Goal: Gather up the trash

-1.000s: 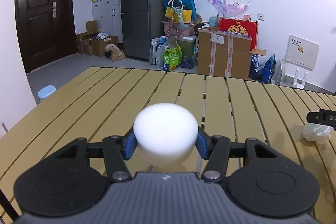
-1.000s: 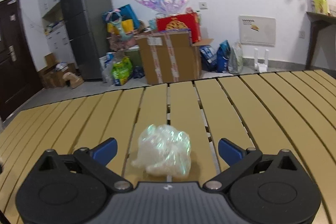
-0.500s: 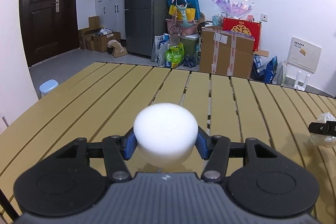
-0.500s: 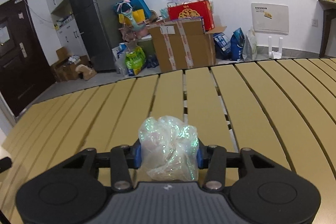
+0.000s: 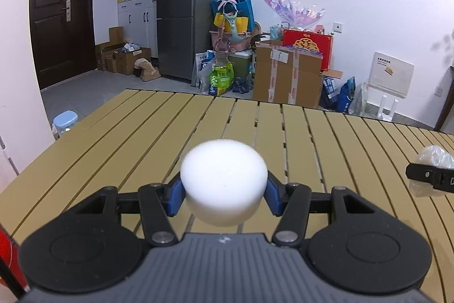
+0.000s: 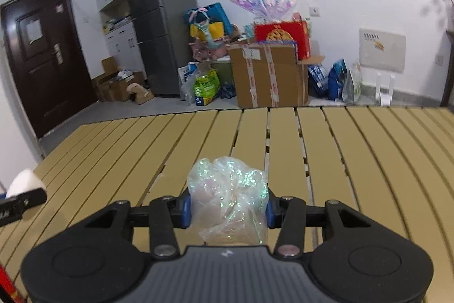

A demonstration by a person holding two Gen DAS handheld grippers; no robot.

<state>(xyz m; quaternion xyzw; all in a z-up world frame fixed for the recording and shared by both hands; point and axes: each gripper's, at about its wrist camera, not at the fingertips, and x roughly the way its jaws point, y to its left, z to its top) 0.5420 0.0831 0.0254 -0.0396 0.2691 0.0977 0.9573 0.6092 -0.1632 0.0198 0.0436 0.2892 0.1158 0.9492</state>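
Note:
A white foam puck (image 5: 224, 181) fills the middle of the left wrist view, and my left gripper (image 5: 224, 196) is shut on it, blue pads pressing both sides, above the slatted table (image 5: 142, 129). In the right wrist view my right gripper (image 6: 227, 208) is shut on a crumpled iridescent plastic wrapper (image 6: 228, 196), held off the table (image 6: 354, 149). That wrapper (image 5: 434, 161) and a right finger (image 5: 430, 179) show at the far right of the left wrist view. The foam puck (image 6: 22, 182) and a left finger (image 6: 21, 205) show at the left edge of the right wrist view.
The yellow slatted table ends at a far edge (image 5: 227, 98). Beyond it stand a grey fridge (image 5: 184, 4), taped cardboard boxes (image 5: 286, 78), bags, and a dark door (image 5: 61, 16). A small blue-lidded bin (image 5: 64, 121) sits on the floor at the left.
The right gripper's jaws closed on the plastic wrapper and lifted it off the table. Both grippers rose and pulled back; more floor and wall shows beyond the table now.

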